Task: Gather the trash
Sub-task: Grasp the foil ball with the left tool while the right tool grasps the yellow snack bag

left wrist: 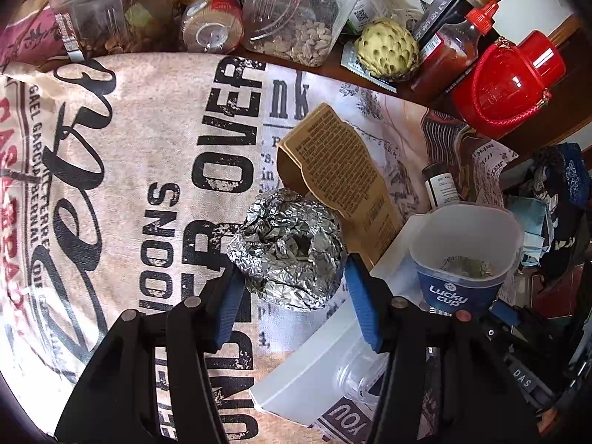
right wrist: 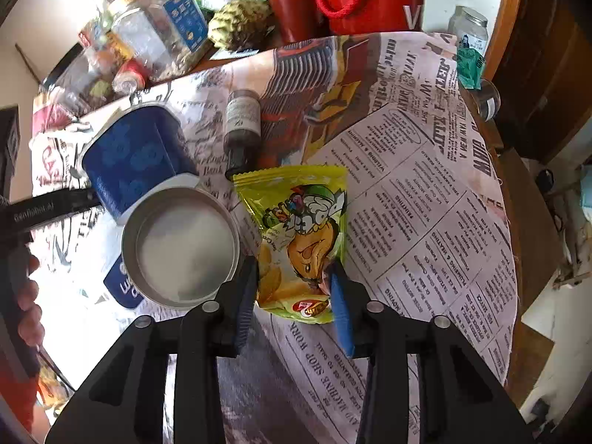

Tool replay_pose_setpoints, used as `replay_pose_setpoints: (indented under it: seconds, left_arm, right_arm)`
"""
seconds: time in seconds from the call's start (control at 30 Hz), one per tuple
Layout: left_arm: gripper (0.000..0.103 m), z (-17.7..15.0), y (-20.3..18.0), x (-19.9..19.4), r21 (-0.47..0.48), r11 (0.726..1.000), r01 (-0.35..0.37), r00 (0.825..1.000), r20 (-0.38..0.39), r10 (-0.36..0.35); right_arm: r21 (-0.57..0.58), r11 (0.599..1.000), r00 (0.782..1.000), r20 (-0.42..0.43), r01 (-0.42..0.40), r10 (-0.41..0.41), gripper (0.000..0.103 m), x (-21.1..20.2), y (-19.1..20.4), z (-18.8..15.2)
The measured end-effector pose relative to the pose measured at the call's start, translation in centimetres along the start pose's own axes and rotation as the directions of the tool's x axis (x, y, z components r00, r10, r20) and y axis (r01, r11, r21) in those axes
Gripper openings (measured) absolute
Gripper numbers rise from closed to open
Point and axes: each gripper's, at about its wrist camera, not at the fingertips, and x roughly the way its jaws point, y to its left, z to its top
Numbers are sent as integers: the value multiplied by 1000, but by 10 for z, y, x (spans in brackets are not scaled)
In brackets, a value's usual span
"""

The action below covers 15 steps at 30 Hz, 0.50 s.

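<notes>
The left gripper (left wrist: 290, 277) clasped a foil ball (left wrist: 286, 249) mid-frame beside open tablecloth (left wrist: 129, 185), while the right gripper (right wrist: 292, 288) alone pinched a snack bag (right wrist: 299, 236) near the table's right edge.

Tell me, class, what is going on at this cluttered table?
A person is collecting trash with two handheld grippers. The left gripper straddles a crumpled ball of silver foil on the printed tablecloth. The right gripper closes around a yellow-green snack packet beside a round metal tin.
</notes>
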Motion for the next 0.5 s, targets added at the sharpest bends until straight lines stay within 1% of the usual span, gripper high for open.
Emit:
replay_pose_setpoints:
  seconds: [0.03,0.1,0.13,0.3,0.4,0.5]
  left_arm:
    - [53,0,0,-2,-1,1000,-6,1000,8,6]
    - [53,-1,-1,-9,-4,1000,-9,1000,19,9]
    - [53,-2,-1,-14,-5,1000,-10,1000,26,10]
    - [53,-6,-4,-43,-1,1000,-27,997,76,27]
    - [53,-11,-9,-65,7,998,-58,991,117,56]
    - [53,-18,-18,-92,12,997,-70,984,166,68]
  right_arm:
    - [-6,1000,1000,0,5,-5,28,0,1,-1]
    - [-24,1000,1000,-2,13,-13,14,0,5,-3]
    - [-27,1000,1000,2,8,-8,10,-2,6,-4]
    - [-14,1000,1000,5,3,-3,8,-13,1,-8]
    - [6,1000,999,28,-19,19,8,-30,-3,-9]
    - [16,999,996,73,-47,45,8,-55,-5,-9]
